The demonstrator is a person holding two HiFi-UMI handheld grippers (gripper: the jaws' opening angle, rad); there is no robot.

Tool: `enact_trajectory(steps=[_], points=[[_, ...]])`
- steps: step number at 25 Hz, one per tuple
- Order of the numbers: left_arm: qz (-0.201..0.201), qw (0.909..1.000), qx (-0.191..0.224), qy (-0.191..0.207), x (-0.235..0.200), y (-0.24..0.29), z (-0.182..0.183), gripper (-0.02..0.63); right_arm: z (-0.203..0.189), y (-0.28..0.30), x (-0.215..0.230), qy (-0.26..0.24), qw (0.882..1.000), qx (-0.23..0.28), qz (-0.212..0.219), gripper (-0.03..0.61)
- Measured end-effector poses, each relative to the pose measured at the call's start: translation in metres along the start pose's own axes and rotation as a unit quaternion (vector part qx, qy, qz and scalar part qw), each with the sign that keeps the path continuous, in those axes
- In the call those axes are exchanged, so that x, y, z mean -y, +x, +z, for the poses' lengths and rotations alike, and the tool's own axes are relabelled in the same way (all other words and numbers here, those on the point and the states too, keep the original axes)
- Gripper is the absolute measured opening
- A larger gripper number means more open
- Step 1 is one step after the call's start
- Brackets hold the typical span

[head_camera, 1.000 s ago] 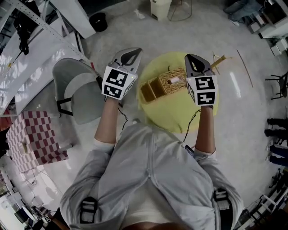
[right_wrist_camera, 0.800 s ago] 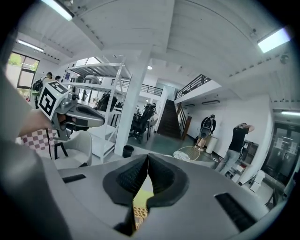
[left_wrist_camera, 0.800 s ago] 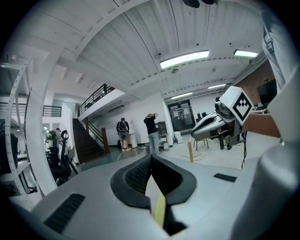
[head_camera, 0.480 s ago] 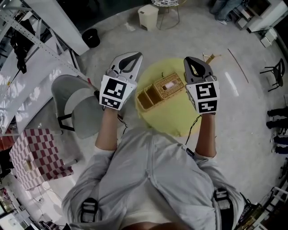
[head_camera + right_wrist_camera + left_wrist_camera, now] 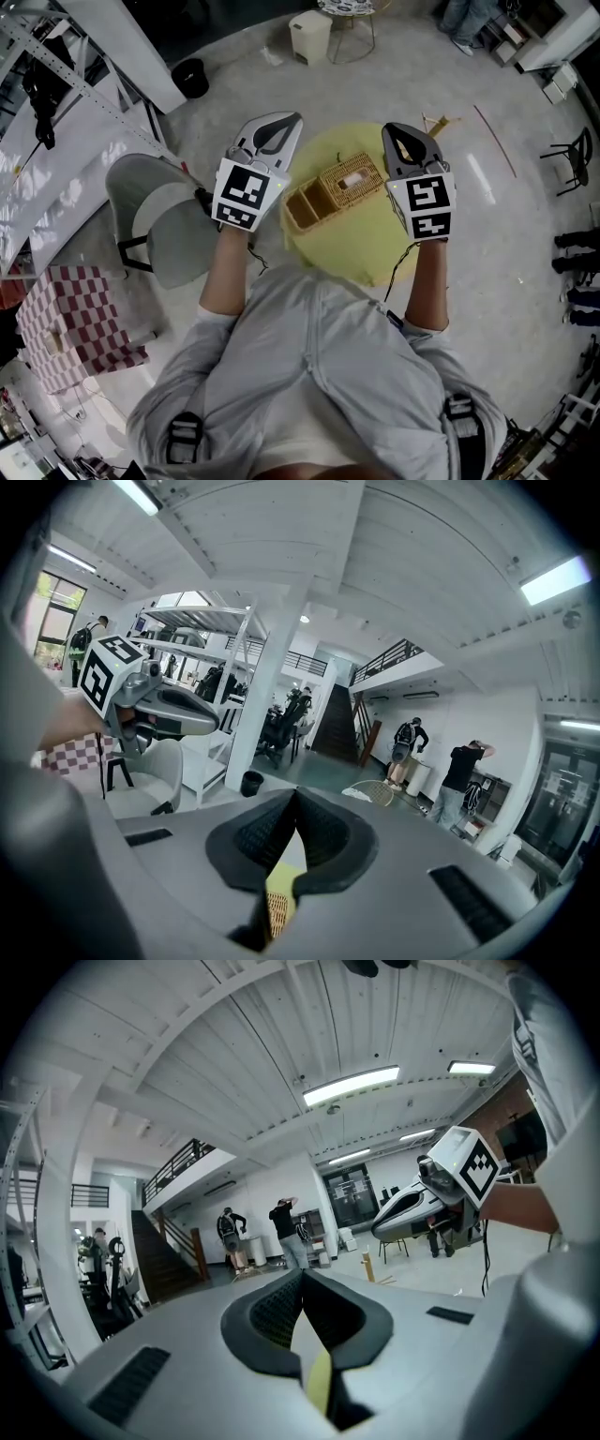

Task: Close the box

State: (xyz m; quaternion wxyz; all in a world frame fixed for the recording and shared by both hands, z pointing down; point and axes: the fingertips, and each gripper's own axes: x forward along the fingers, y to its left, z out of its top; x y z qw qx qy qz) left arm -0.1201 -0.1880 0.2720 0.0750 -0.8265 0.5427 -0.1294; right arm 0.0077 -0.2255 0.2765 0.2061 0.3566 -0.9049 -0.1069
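A woven wicker box (image 5: 352, 178) sits on a round yellow table (image 5: 375, 248). A lighter, open part (image 5: 306, 208) lies at the box's left side. Both grippers are held up above the table, pointing away from me. My left gripper (image 5: 281, 122) hangs over the table's left edge, to the left of the box. My right gripper (image 5: 399, 134) hovers just right of the box. In the left gripper view the left gripper (image 5: 302, 1277) is shut and empty. The right gripper (image 5: 296, 794) is likewise shut and empty, with a strip of wicker (image 5: 277, 911) showing below its jaws.
A grey chair (image 5: 155, 216) stands left of the table, and a red-and-white checkered box (image 5: 70, 319) sits further left. A white bin (image 5: 309, 36), a black bin (image 5: 189, 77) and a wire stool (image 5: 354, 19) are on the floor beyond. White shelving (image 5: 56, 84) runs along the left.
The head view has shifted, so the table and box sit slightly higher in frame. Both grippers stay raised and shut. The left one has edged a little right, toward the box.
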Motion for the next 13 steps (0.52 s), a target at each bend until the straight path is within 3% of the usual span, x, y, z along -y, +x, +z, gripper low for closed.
enact_trajectory(steps=[13], points=[[0.002,1.0,0.0,-0.001,0.0024,-0.0045,0.001,0.029,-0.0011,0.0001,-0.01,-0.005,1.0,-0.001,0.014,0.023]])
